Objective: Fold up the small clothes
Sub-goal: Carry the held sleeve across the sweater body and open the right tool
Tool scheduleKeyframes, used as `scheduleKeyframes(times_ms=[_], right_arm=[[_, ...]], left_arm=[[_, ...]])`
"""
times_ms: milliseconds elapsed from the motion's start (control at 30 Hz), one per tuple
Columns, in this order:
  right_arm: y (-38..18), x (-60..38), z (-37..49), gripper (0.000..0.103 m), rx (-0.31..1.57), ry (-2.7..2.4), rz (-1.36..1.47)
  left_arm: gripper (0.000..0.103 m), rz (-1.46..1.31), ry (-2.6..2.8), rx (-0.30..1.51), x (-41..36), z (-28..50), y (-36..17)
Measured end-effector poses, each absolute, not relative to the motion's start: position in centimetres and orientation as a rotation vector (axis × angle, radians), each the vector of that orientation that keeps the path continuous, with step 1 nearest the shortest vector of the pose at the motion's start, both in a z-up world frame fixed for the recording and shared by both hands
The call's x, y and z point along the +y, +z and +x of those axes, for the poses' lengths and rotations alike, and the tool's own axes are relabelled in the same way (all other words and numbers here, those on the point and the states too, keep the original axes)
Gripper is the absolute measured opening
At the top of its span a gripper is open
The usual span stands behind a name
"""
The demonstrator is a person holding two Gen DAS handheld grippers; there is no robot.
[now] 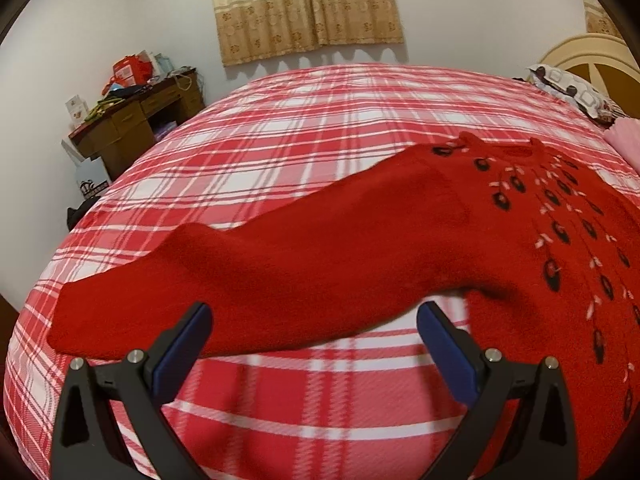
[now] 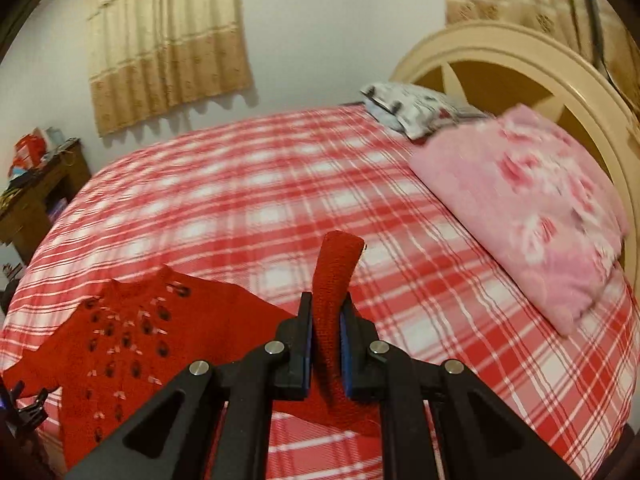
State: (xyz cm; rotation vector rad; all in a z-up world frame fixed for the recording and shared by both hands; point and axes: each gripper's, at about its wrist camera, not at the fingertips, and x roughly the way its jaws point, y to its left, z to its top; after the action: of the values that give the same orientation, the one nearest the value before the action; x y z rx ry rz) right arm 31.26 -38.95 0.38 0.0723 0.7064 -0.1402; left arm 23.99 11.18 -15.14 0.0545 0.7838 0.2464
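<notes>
1. The red sweater (image 1: 400, 240) lies on the bed (image 1: 280, 128); its sleeve stretches leftward just ahead of the wide-open left hand-held gripper (image 1: 314, 320).
2. The right hand-held gripper (image 2: 326, 312) pinches the other sleeve's cuff, pointing upward.

**Plaid bed and what lies on it**

The bed (image 1: 304, 128) carries everything, covered in a red, pink and white plaid sheet drawn flat across its top. A red knitted sweater (image 1: 520, 240) with dark embroidered motifs lies spread on the sheet, one sleeve (image 1: 248, 280) stretched out sideways over the plaid. Near the arched cream headboard (image 2: 532, 68) sits a folded pink floral blanket (image 2: 532, 208) on the sheet, and just beyond it, touching or nearly so, a white patterned pillow (image 2: 416, 112) at the far corner
</notes>
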Motion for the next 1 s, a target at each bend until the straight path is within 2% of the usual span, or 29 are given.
scheduleKeyframes(times_ms=[533, 1000], right_arm=[[6.2, -28.1, 32.4, 0.01, 0.604, 0.049, -0.046], [6.5, -17.1, 33.6, 0.01, 0.582, 0.232, -0.154]], left_arm=[[0.103, 0.002, 0.39, 0.783, 19.3, 22.1, -15.2], [0.103, -0.023, 0.392, 0.787, 20.2, 21.4, -15.4]])
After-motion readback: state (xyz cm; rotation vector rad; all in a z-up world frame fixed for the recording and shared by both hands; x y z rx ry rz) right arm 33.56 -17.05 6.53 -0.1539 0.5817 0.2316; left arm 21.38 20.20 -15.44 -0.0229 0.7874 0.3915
